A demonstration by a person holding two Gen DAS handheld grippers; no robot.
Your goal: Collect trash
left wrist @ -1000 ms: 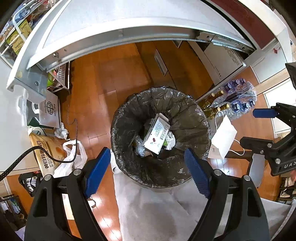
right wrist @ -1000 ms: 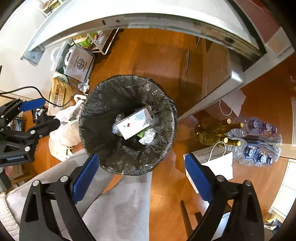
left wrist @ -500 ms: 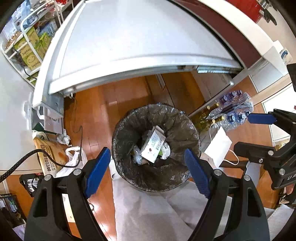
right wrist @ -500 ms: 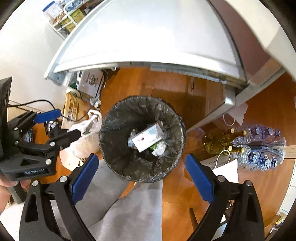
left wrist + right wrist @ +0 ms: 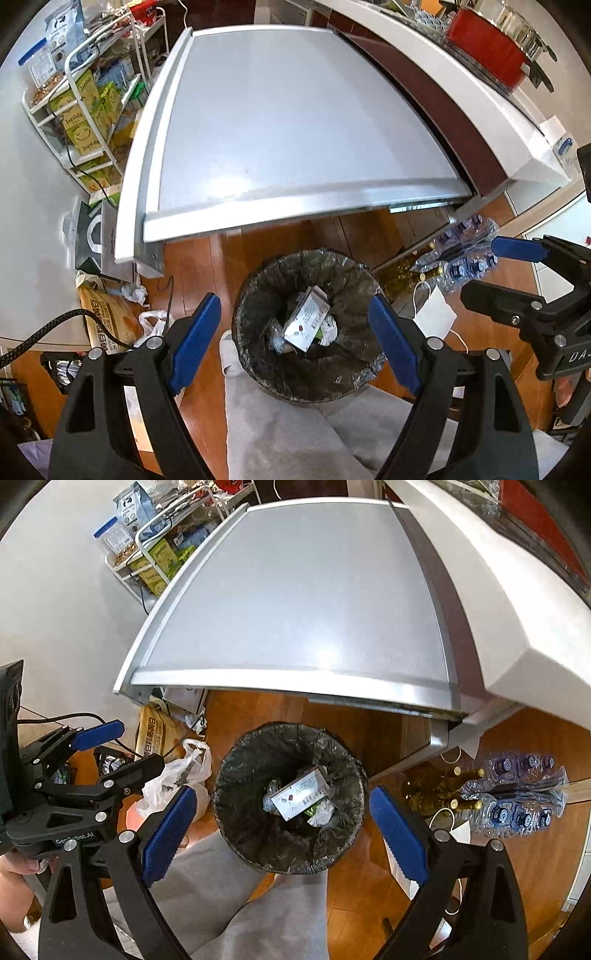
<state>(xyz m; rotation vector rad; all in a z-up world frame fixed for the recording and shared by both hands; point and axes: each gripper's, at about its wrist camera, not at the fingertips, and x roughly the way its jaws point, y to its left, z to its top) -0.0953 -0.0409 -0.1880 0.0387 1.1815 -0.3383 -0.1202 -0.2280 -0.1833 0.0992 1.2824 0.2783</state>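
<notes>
both pairs of jaws stand spread with nothing between the blue pads: the left gripper (image 5: 293, 341) and the right gripper (image 5: 282, 829) each point steeply down over the round bin lined with a black plastic bag (image 5: 345, 275) (image 5: 236, 771) on the wooden floor. inside the bin lies the trash: a flat white printed carton (image 5: 306, 325) (image 5: 299, 794) tilted on crumpled white paper (image 5: 328, 328) (image 5: 321, 810) and clear wrapping. the person's grey trouser legs (image 5: 280, 424) (image 5: 266, 912) reach up to the near rim of the bin. in the left view, the right gripper shows at the right edge; in the right view, the left gripper shows at the left edge, a hand (image 5: 14, 878) on its grip. beyond the bin juts a silver metal table top (image 5: 288, 133) (image 5: 306, 602). beside the bin lie a white plastic bag (image 5: 184, 771), a brown printed sack (image 5: 107, 317), glass bottles (image 5: 447, 790) and a wrapped pack of water bottles (image 5: 524, 794).
</notes>
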